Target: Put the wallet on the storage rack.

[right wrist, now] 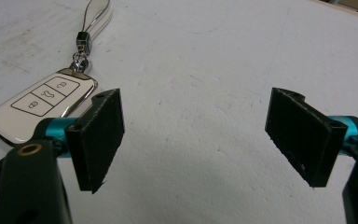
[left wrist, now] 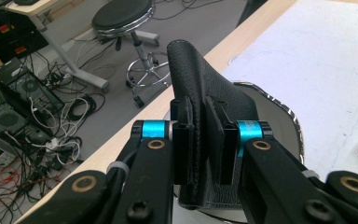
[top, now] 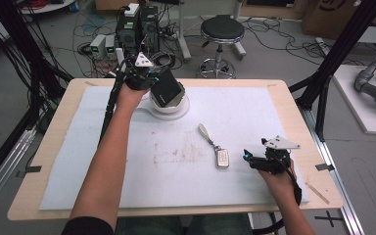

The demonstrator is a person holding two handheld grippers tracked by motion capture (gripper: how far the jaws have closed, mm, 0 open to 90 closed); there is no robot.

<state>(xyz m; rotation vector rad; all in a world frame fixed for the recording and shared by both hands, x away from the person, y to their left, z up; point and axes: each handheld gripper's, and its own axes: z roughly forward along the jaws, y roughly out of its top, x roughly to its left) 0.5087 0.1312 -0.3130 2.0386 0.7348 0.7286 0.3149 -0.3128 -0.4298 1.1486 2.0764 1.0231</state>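
Black leather pouch is clamped between the jaws of the left hand-held gripper and held over a shiny metal tray at the far side of the surface. Right hand-held gripper is spread wide, just beside a white car key.

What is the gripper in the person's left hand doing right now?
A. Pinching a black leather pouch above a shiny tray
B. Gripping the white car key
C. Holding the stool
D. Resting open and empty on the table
A: in the left gripper view the left gripper has its jaws closed on the black leather pouch, held above the shiny tray, while the car key lies on the mat near the right gripper.
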